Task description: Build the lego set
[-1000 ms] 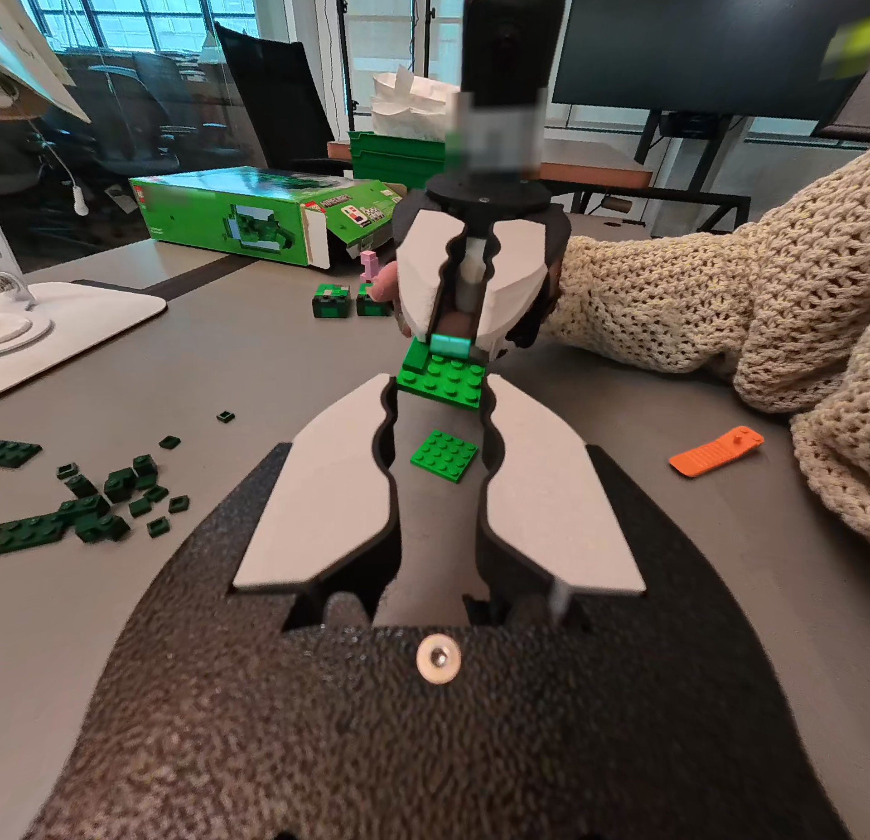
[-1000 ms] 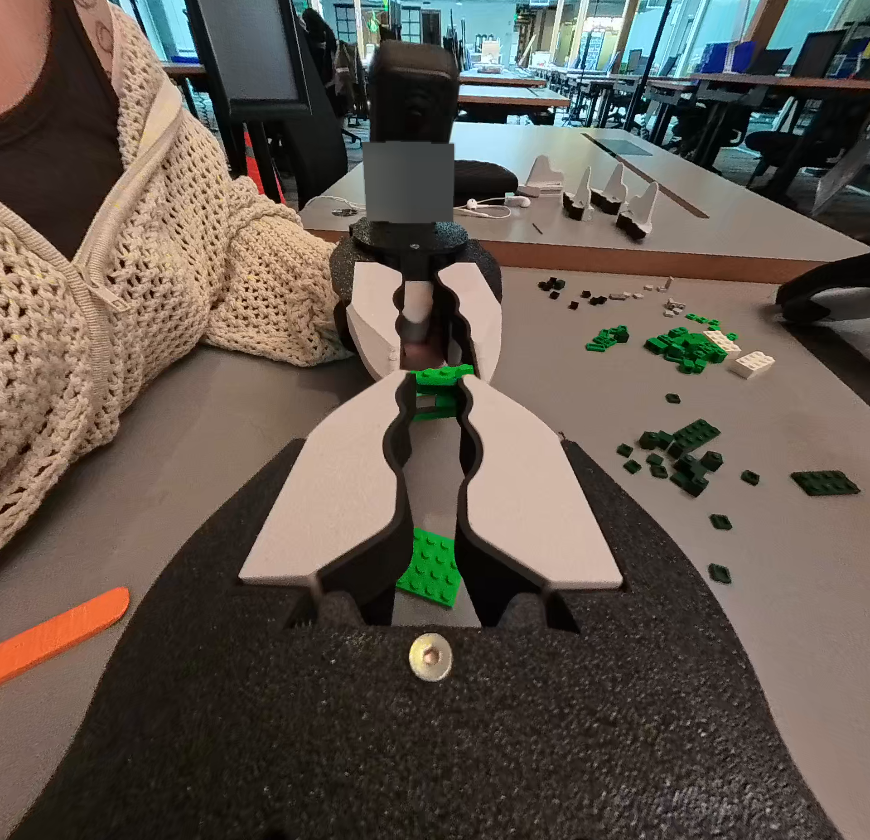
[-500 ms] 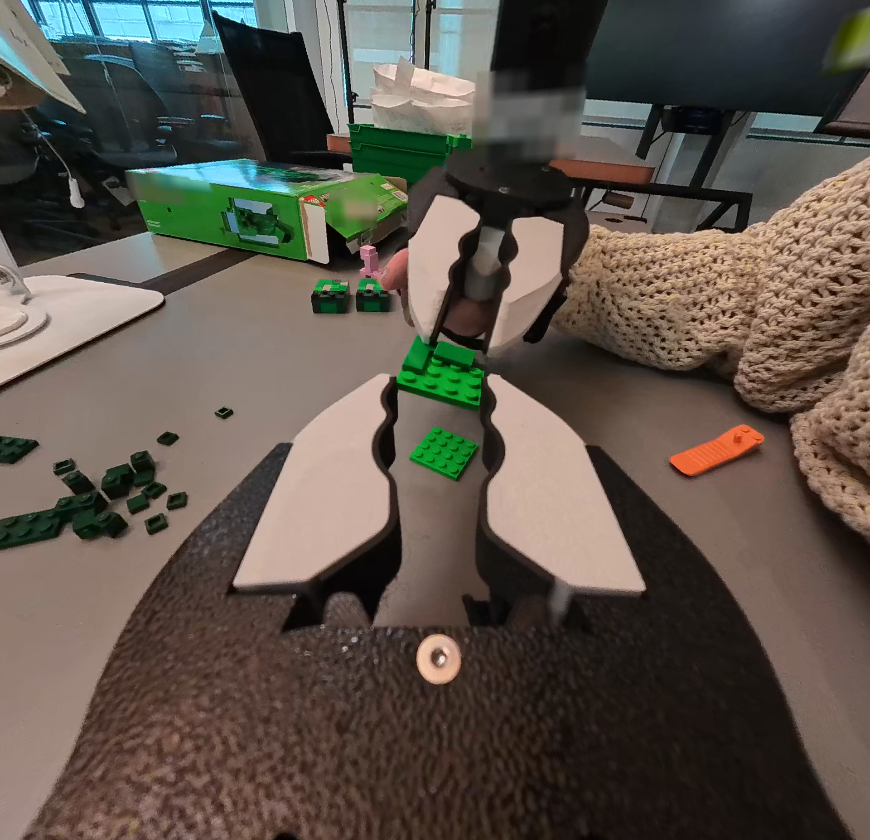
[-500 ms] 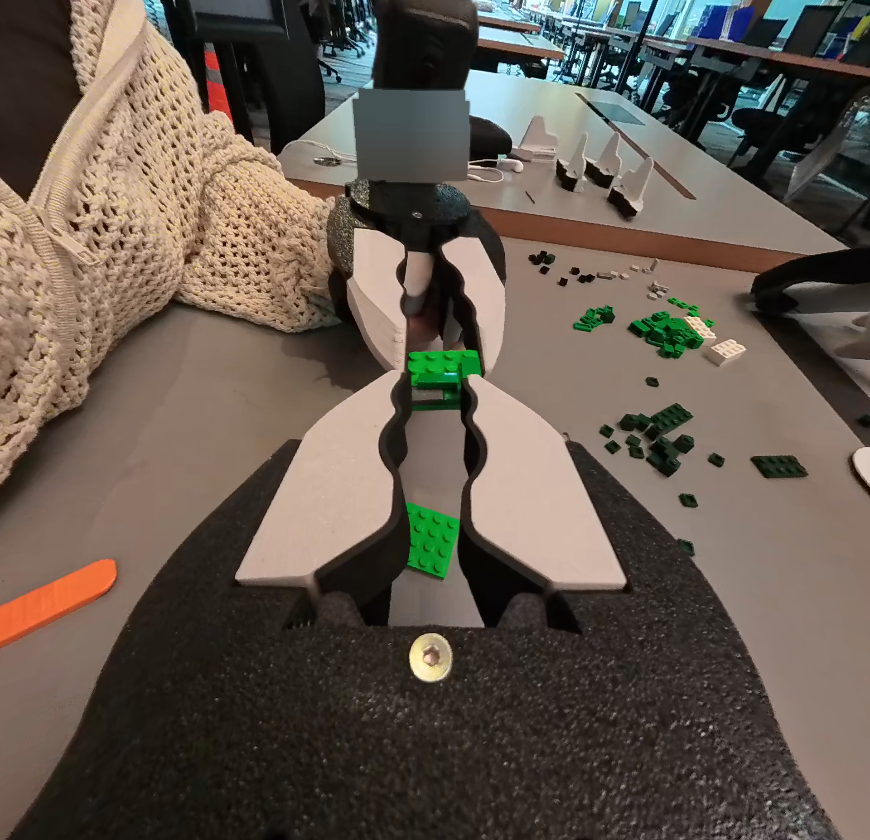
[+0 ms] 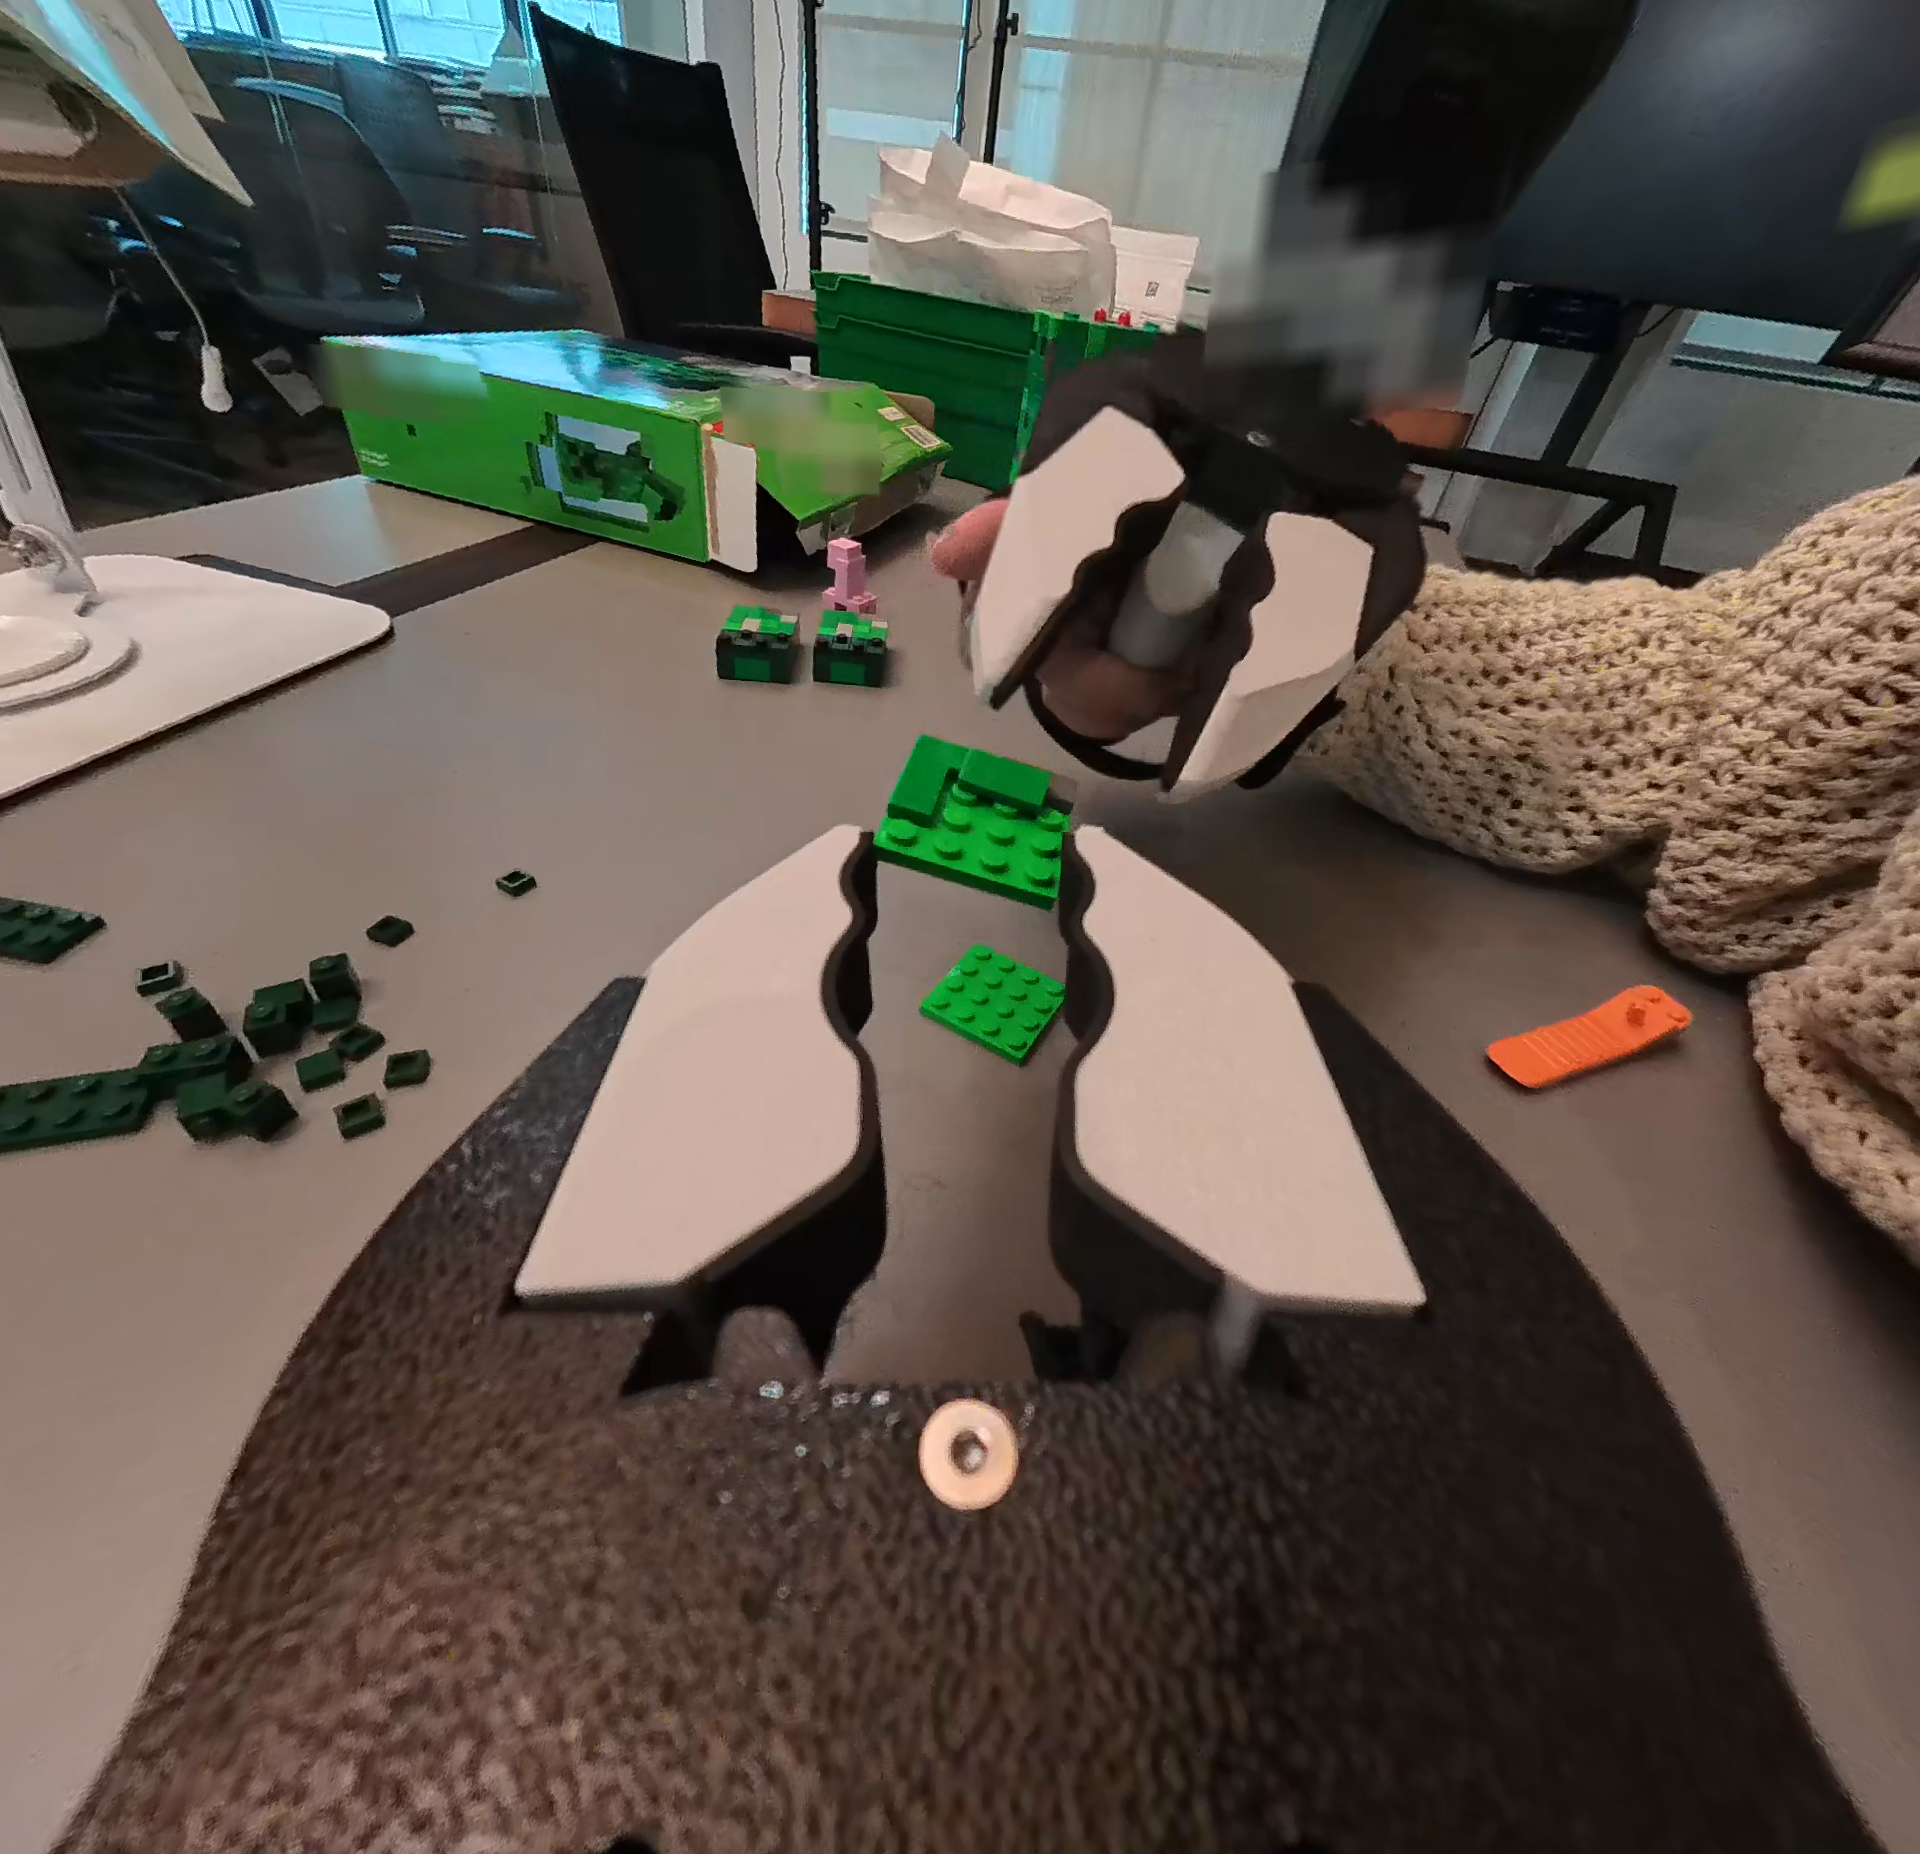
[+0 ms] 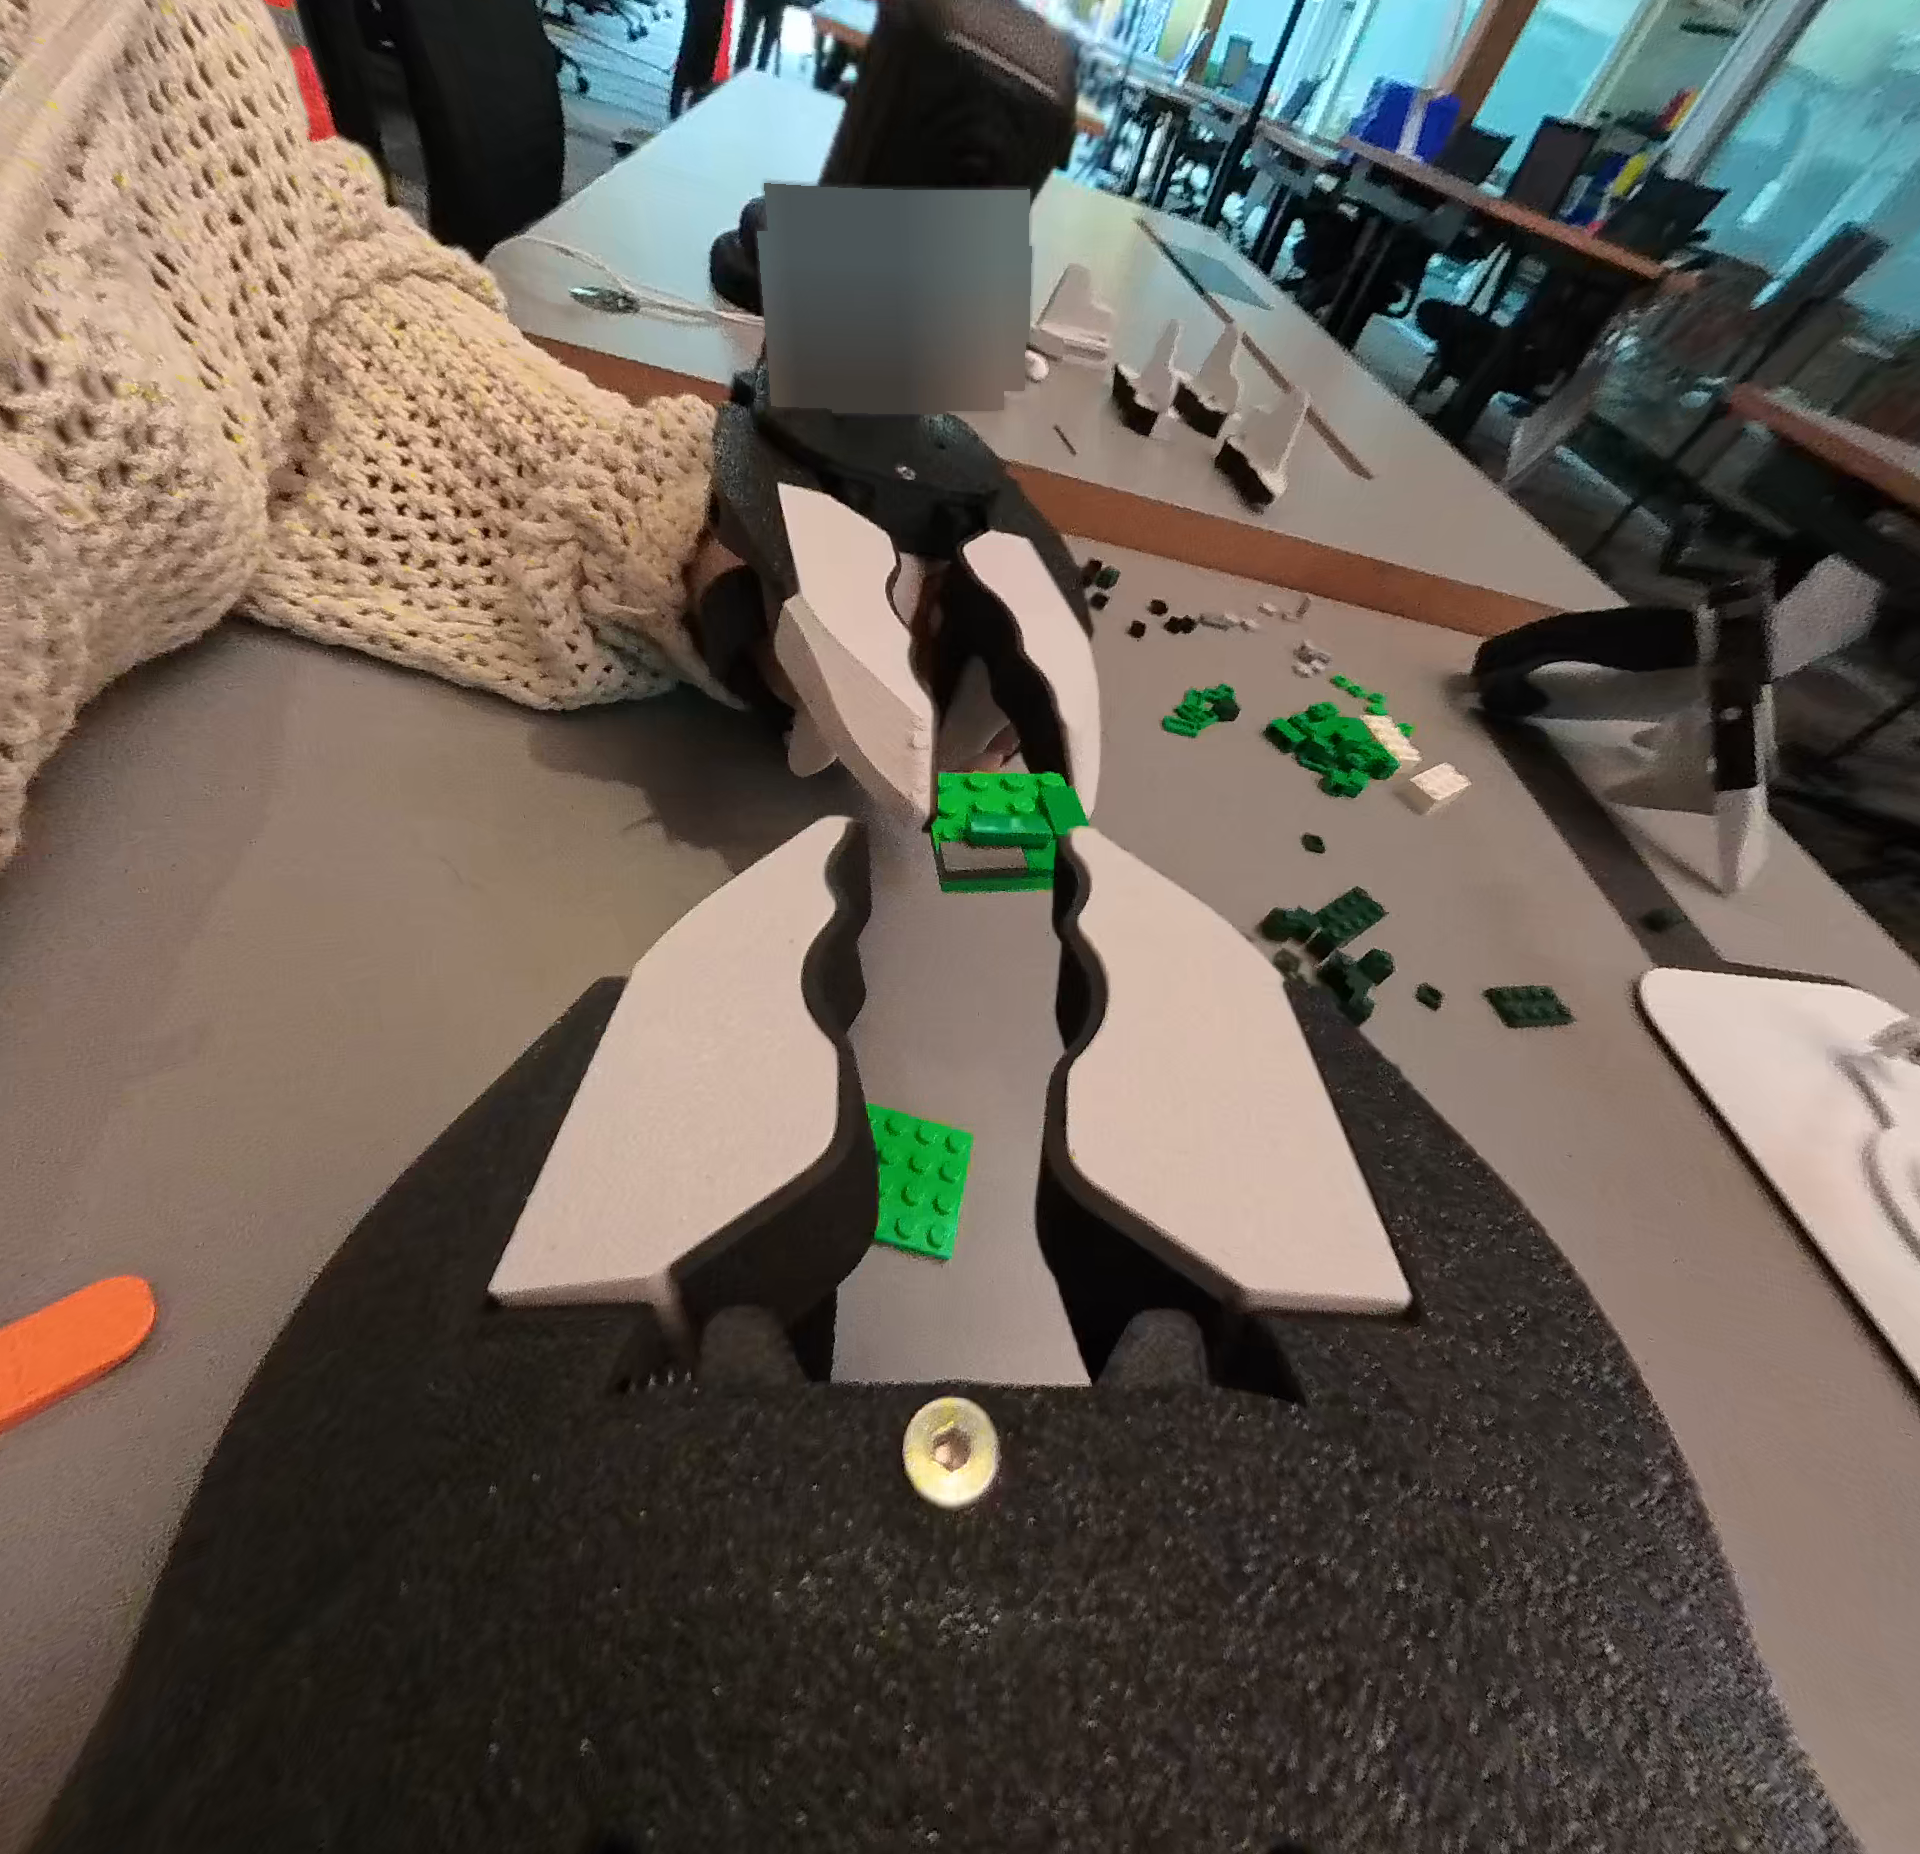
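Between the tips of the left claw (image 5: 968,848), a bright green plate assembly (image 5: 977,830) sits clamped above the desk (image 5: 582,765), held level with its studs up. Two smaller green pieces sit on its far edge. In the right wrist view the same assembly (image 6: 1000,830) shows a grey layer under the top plate, with the left claw's fingers closed on either side.

Right claw (image 5: 1127,770): just beyond the assembly, tilted over to the person's right, tips near the far edge but apart from it. Its jaws stand narrowly apart and nothing shows between them; appears empty.

Step in hand, as a judgement: a small piece looks freshly seated on the held plate, and the right claw is free for the next part.

A loose green square plate (image 5: 994,1001) lies flat on the desk beneath the left claw. Dark green pieces (image 5: 223,1046) lie scattered to the left; more bright green and white ones (image 6: 1340,744) farther off. An orange brick separator (image 5: 1584,1035) lies near the cream knit sleeve (image 5: 1621,724).

Next move likely calls for the right claw to fetch a piece, possibly the square plate, while the left holds the assembly level. Risk: pressing down on a plate held only by its edges could tip it.

Left hand is low, claw pointing forward. Right forearm rests on the desk.
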`<state>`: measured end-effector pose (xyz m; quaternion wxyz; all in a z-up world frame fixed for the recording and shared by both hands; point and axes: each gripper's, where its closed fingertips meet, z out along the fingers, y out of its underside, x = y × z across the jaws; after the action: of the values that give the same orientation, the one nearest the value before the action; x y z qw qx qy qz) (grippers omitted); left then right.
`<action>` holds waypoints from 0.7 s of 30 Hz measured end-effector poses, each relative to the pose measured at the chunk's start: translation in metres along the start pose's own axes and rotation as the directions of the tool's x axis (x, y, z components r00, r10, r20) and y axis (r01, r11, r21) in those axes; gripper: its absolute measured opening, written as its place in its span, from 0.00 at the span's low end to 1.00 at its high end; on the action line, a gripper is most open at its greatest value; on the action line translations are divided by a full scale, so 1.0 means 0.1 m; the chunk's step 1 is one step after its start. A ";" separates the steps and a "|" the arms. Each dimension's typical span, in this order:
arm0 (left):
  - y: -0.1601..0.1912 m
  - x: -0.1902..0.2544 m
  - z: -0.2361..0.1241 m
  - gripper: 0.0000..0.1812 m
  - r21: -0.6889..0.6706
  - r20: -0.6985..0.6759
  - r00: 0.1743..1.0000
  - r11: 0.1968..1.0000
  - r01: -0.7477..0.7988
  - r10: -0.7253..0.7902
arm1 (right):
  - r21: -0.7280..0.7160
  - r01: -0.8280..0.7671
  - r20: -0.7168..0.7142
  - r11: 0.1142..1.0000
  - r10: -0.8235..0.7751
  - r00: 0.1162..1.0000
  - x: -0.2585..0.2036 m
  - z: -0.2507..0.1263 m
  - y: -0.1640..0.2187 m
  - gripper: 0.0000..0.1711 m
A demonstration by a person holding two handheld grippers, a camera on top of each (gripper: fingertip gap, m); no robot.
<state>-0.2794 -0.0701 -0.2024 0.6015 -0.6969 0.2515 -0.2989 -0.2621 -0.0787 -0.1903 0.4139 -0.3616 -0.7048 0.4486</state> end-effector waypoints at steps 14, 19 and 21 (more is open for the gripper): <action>0.04 0.04 0.02 0.19 -0.030 -0.009 1.000 0.999 -0.029 0.029 | 0.269 -0.079 -0.193 0.960 0.134 0.972 0.29 -0.20 0.03 0.21; 0.04 0.04 0.02 0.19 -0.033 -0.009 1.000 0.999 -0.026 0.026 | 0.335 -0.078 -0.278 0.939 0.178 0.944 0.46 -0.32 0.05 0.19; 0.04 0.04 0.03 0.19 -0.035 -0.006 1.000 0.999 -0.028 0.028 | 0.350 -0.113 -0.255 0.930 0.210 0.944 0.46 -0.33 0.04 0.19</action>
<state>-0.2749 -0.0716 -0.2062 0.5926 -0.7029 0.2682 -0.2879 -0.2496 -0.0255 -0.1738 0.5280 -0.4058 -0.5192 0.5357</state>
